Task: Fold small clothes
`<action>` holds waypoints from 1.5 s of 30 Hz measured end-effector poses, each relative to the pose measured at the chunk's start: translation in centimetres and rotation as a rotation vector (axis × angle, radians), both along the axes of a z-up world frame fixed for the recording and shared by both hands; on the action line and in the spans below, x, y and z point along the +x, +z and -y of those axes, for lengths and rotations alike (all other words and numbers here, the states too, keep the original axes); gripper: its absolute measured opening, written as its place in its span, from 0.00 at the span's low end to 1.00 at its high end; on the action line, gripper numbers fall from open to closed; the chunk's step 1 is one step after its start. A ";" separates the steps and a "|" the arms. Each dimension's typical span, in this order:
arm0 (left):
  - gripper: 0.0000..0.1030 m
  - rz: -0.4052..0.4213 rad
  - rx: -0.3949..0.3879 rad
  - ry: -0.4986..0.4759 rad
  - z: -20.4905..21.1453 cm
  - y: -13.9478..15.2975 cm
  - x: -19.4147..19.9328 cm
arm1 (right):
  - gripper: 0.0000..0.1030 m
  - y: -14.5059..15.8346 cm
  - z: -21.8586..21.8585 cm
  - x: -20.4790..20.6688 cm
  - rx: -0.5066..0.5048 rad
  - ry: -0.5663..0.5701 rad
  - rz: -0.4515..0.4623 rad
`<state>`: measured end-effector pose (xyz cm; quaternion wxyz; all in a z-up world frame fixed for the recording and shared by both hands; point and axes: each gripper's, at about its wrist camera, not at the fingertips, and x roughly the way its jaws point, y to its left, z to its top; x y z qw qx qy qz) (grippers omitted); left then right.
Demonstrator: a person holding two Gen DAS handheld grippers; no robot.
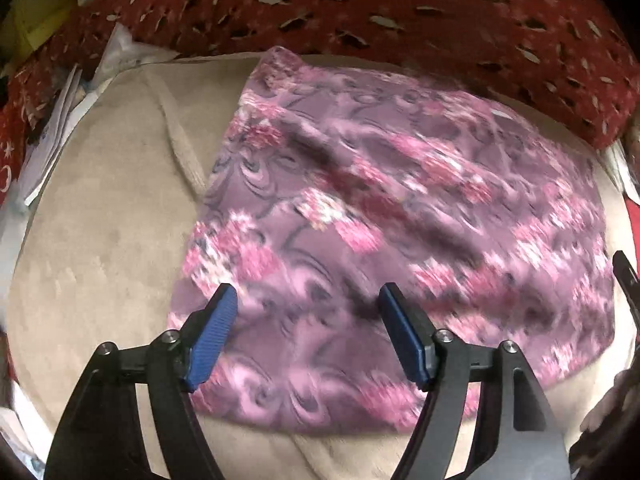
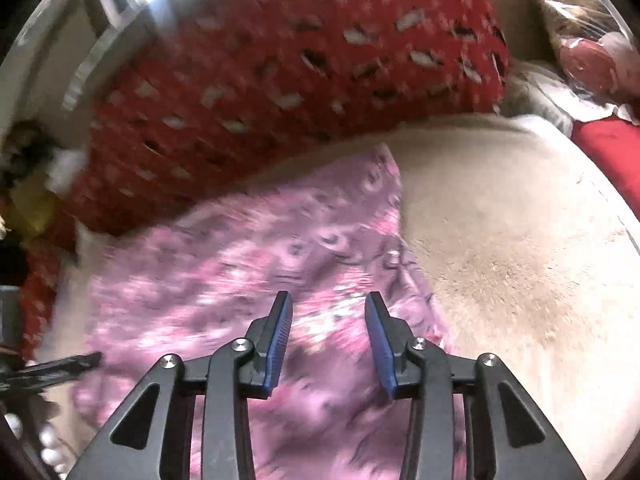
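Observation:
A purple and pink floral cloth [image 1: 380, 220] lies flat on a beige blanket [image 1: 100, 240]. My left gripper [image 1: 308, 292] hovers over the cloth's near left part, blue pads wide apart and nothing between them. At the right edge of that view a black finger of the other gripper [image 1: 624, 276] shows beside the cloth. In the right wrist view the same cloth [image 2: 224, 280] spreads to the left, blurred. My right gripper [image 2: 328, 297] stands open above its near right part, holding nothing. The left gripper's finger [image 2: 64, 365] shows at the cloth's left edge.
A red cushion with grey leaf marks [image 1: 400, 12] [image 2: 280, 80] lies along the far side of the blanket [image 2: 520, 240]. Papers [image 1: 56, 120] pile up at the left. A plastic-wrapped bundle [image 2: 592, 28] and red fabric [image 2: 608, 148] sit at the far right.

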<state>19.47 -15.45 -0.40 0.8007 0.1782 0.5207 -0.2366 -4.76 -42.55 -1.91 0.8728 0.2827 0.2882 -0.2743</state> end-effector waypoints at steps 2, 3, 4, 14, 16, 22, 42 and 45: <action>0.71 0.001 0.028 -0.009 0.2 -0.4 -0.8 | 0.46 -0.4 -1.1 -0.9 0.000 0.009 0.003; 0.71 0.001 0.045 -0.011 0.3 -0.5 -1.3 | 0.49 -1.2 -1.3 -0.9 0.014 0.014 -0.037; 0.71 -0.004 0.062 -0.014 0.4 -0.8 -1.5 | 0.50 -2.1 -1.5 -0.8 0.030 0.022 -0.080; 0.71 0.007 0.098 -0.026 -0.1 0.0 -3.4 | 0.52 -1.4 -3.0 -2.5 0.049 0.019 -0.103; 0.71 0.013 0.094 -0.028 -0.4 0.4 -3.9 | 0.53 -3.0 -3.4 -2.3 0.084 0.034 -0.179; 0.71 0.053 0.084 -0.038 -1.6 1.9 -5.3 | 0.55 -1.4 -5.4 -2.8 0.065 0.045 -0.171; 0.71 -0.329 -0.165 0.130 -7.0 1.3 9.2 | 0.57 -0.7 -13.2 4.3 -0.086 0.351 -0.153; 0.71 -0.361 -0.157 0.119 -6.3 0.5 9.9 | 0.57 -0.8 -14.4 5.9 -0.097 0.414 -0.136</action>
